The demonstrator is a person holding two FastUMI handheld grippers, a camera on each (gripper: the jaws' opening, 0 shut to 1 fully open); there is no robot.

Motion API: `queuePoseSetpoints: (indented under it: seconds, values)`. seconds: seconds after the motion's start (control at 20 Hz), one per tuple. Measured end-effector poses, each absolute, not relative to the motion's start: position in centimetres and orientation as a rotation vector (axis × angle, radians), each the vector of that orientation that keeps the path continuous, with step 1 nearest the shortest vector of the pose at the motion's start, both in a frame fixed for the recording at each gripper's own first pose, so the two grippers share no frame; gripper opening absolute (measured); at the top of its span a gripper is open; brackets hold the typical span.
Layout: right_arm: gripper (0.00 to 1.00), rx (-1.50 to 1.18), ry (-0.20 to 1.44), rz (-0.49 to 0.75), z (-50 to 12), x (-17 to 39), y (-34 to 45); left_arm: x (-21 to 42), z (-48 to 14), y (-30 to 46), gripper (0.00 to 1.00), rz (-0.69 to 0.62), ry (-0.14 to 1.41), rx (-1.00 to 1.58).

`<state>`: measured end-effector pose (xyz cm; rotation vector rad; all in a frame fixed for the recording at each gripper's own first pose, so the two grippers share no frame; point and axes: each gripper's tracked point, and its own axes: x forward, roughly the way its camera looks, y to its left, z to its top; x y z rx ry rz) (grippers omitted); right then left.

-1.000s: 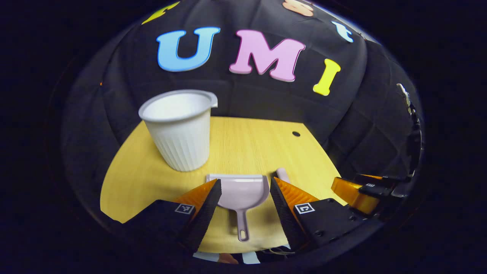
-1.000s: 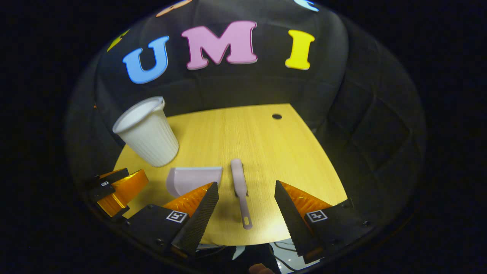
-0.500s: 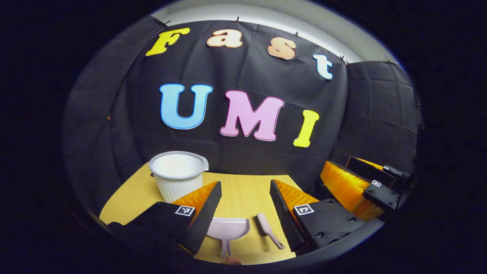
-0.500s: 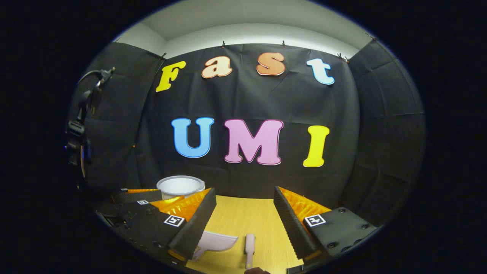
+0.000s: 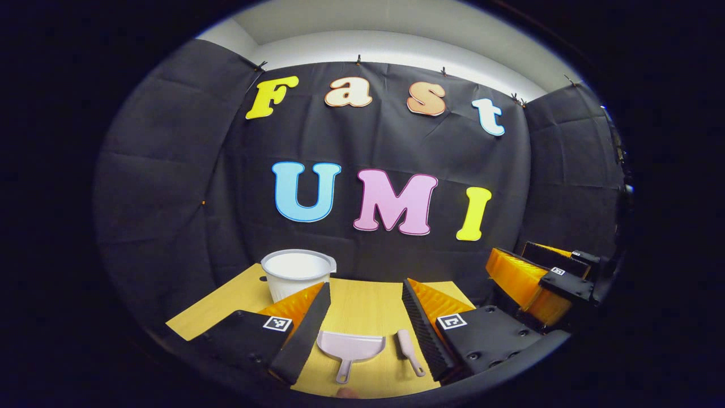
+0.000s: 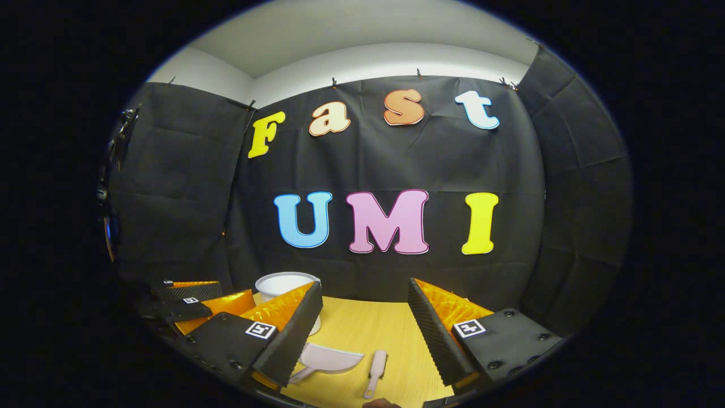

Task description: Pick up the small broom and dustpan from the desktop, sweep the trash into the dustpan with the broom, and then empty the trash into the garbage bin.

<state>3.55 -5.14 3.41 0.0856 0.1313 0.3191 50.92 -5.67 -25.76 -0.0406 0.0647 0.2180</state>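
A pale pink dustpan (image 5: 351,347) lies flat on the wooden desktop (image 5: 362,300), handle toward me, with a small pink broom (image 5: 409,350) just right of it. My left gripper (image 5: 362,326) is open, held above and behind them with nothing between its fingers. In the right gripper view the dustpan (image 6: 331,360) and broom (image 6: 375,371) lie low on the desktop (image 6: 368,328), and my right gripper (image 6: 365,328) is open and empty above them. A white ribbed bin (image 5: 296,273) stands at the back left, also visible as the bin (image 6: 280,283) behind the right gripper's left finger.
The black cloth wall closes the desk at the back and sides. The right gripper (image 5: 538,280) shows at the right edge of the left gripper view, and the left gripper (image 6: 192,300) shows at the left of the right gripper view.
Both grippers have pulled back and tilted upward from a steep look down at the desk; the dustpan, broom and bin now sit low and small in both views. Nothing was grasped.
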Motion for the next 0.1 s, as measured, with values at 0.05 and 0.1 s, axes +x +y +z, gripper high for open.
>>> queuePoseSetpoints:
  seconds: [0.05,0.1]
  values:
    - [0.95,0.096,0.126,0.309,3.72,3.19,-5.12,50.92,-25.71,-5.86,0.76,0.210,0.068,-0.034]
    - [0.95,0.109,0.121,0.303,4.09,2.83,-5.06,50.73,-25.76,-5.94,0.76,0.201,0.075,-0.029]
